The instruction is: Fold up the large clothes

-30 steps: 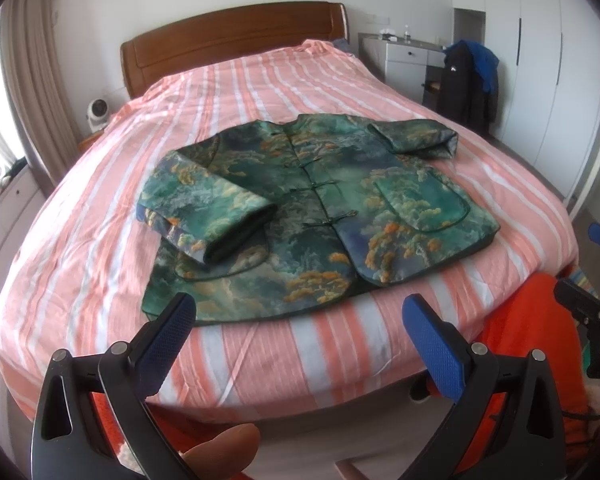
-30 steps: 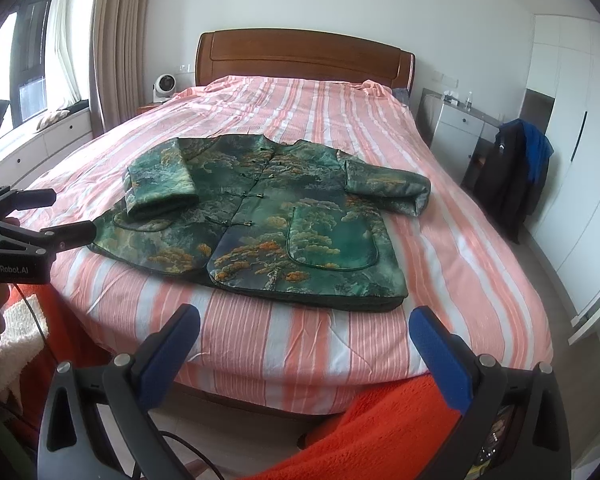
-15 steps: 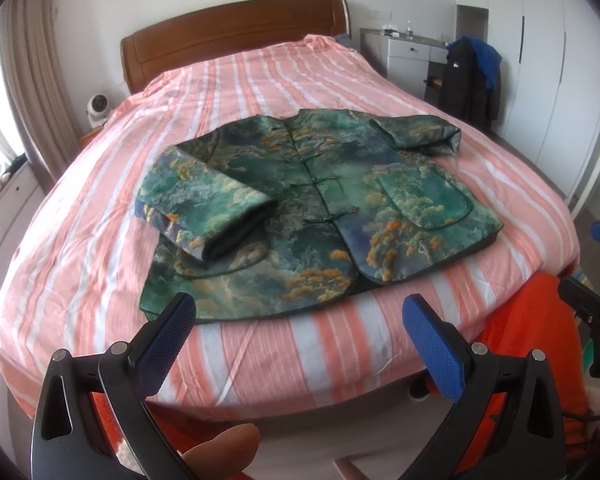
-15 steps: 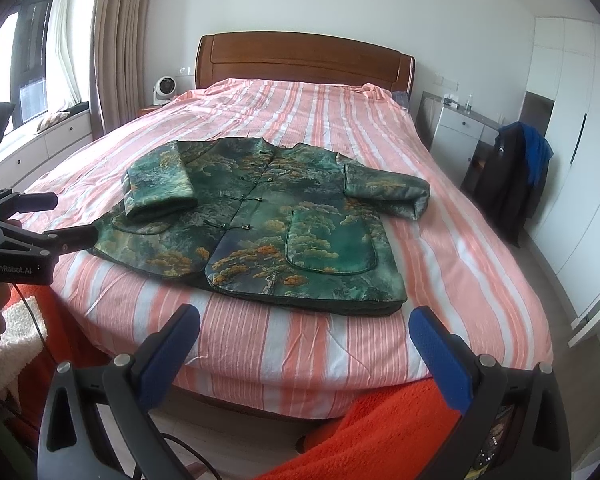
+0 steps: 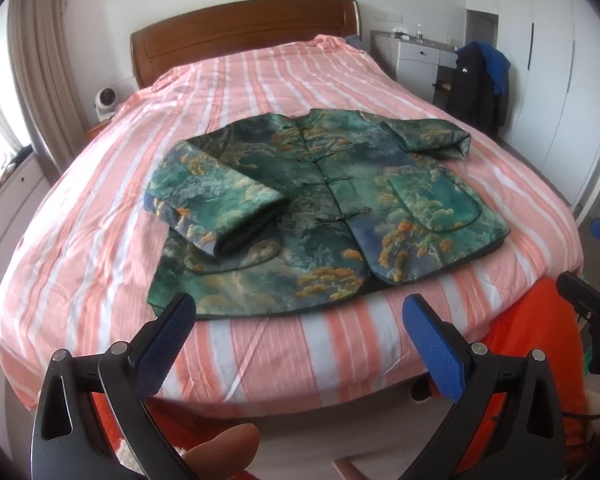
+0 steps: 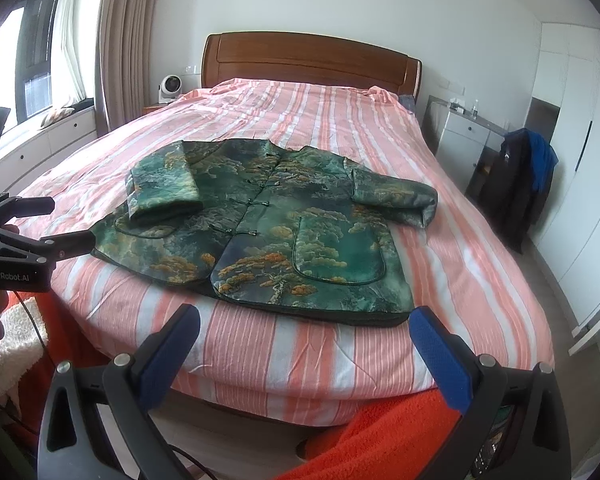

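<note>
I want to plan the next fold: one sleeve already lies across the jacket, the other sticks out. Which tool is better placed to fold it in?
Probably the right tool: it is open, and the unfolded sleeve lies on its side of the jacket.

we see a bed (image 6: 452, 240) with a wooden headboard (image 6: 312, 60), covered by a pink and white striped quilt (image 5: 260, 92) that drapes over the near edge. lying flat on the quilt, toward the foot, is a green patterned jacket (image 6: 268, 232), front up and buttoned. one sleeve (image 6: 162, 184) is folded across its chest, the other sleeve (image 6: 396, 196) sticks out sideways onto the stripes.
</note>
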{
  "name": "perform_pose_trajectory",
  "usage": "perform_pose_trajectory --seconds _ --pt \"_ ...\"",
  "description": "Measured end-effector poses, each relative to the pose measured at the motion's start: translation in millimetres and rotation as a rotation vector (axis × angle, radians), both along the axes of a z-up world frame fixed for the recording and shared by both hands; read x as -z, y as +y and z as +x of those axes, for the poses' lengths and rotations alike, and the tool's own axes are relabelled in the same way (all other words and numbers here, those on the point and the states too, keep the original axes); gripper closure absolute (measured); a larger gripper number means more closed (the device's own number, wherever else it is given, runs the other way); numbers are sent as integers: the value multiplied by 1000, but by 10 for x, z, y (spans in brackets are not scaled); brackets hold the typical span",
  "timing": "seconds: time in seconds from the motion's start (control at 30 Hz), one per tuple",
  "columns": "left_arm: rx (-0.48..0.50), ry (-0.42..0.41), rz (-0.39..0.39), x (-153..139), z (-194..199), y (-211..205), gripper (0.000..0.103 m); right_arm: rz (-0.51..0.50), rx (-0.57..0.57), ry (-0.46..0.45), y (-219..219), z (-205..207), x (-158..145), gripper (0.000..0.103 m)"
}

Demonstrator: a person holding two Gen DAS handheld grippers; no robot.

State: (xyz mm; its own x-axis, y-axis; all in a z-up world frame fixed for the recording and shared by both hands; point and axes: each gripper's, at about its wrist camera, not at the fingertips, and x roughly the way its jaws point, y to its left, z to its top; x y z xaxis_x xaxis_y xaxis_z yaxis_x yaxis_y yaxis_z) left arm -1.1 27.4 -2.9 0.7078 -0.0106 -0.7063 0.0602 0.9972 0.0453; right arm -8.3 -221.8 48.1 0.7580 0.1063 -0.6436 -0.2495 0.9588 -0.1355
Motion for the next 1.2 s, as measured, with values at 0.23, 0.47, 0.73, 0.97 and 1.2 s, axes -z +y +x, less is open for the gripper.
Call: perform_pose_trajectory --seconds 0.23,0.47,0.73,0.97,1.2 --pt "-20 12 -2 24 -17 71 0 -3 -3 2 52 26 -2 0" --pt "-36 12 -4 25 -31 122 0 -7 -6 1 87 43 -2 0" --pt "-41 8 -1 16 -59 132 0 -8 -7 -7 92 29 -10 0" --pt "-48 10 2 14 -64 148 0 -2 -8 -7 86 4 -4 0" --pt "-50 15 1 19 -72 174 0 0 -8 -4 79 -9 0 0"
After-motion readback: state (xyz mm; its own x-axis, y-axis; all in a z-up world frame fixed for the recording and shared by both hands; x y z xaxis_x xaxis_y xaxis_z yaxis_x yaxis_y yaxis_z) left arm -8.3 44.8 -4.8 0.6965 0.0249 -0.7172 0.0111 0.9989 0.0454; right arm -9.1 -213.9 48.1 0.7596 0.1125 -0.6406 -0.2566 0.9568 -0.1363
